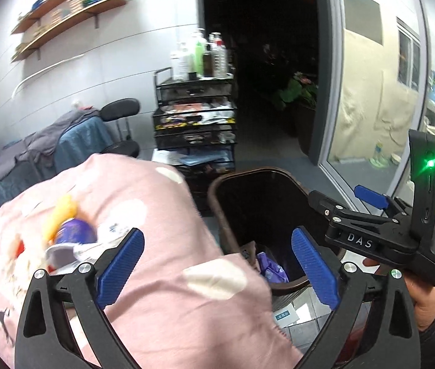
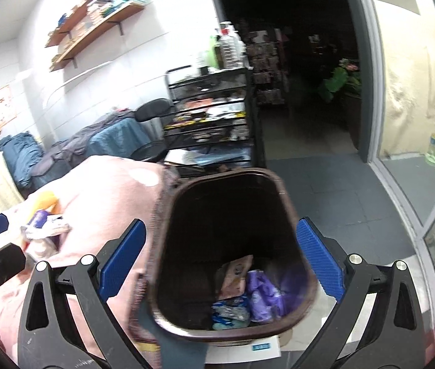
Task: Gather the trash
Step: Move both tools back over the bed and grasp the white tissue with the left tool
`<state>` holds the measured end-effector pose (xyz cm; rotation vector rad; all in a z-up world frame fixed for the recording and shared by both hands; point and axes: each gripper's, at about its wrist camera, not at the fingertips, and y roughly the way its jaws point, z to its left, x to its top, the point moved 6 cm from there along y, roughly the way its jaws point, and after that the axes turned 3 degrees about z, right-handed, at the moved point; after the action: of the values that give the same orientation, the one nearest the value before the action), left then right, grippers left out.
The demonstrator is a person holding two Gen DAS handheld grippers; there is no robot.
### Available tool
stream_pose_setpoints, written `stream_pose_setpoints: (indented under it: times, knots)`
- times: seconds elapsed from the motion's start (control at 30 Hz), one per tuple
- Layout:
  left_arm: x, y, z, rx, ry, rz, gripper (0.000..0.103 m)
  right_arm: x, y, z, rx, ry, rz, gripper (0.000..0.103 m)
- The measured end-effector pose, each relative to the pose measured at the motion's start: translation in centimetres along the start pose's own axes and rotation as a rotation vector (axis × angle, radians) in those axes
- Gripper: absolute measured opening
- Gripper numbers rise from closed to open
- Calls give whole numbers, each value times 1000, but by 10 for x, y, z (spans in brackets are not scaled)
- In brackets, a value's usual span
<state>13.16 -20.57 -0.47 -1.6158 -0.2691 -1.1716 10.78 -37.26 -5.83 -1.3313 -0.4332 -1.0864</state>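
A brown trash bin (image 2: 288, 196) stands on the floor beside a pink spotted blanket (image 1: 156, 215). Inside it lie a purple wrapper (image 2: 263, 292), a pink packet (image 2: 236, 273) and a blue-white wrapper (image 2: 229, 307). My right gripper (image 2: 221, 224) hovers open over the bin's mouth, nothing between its pads. My left gripper (image 1: 217, 233) is open and empty, straddling the blanket's edge and the bin rim (image 1: 214, 190). On the blanket to its left lies a blurred heap of trash (image 1: 70, 236): a purple-and-white wrapper with something orange. A hand holds the right gripper (image 1: 371, 230) at the right of the left wrist view.
A black mesh cart (image 1: 196, 123) with bottles on top stands behind the bin, a black stool (image 1: 122, 110) to its left. A dark doorway (image 1: 263, 61) opens behind. A glass door (image 1: 371, 92) runs along the right. White paper (image 2: 248, 349) lies under the bin.
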Motion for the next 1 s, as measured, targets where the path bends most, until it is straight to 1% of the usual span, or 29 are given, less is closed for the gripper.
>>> stream_pose_setpoints:
  times: [0.2,0.53,0.73,0.83,1.0]
  knots:
    - [-18,-17,43,92,-52,-3,97,-1,-1,49,97,-70,1,97]
    - [-61,-31,133,225,-214,60,97,-11,6,124,243,-188,49,97]
    - [-89,-36,177,293,-285,103,97,-19,13,163,312,-252,88,97]
    - [-98,-37,199,319,-322,113,97,-25,18,181,340,-284,111,97]
    - [-102,-42,239,344,-395,105,91,-30,28,199,371,-303,146,97]
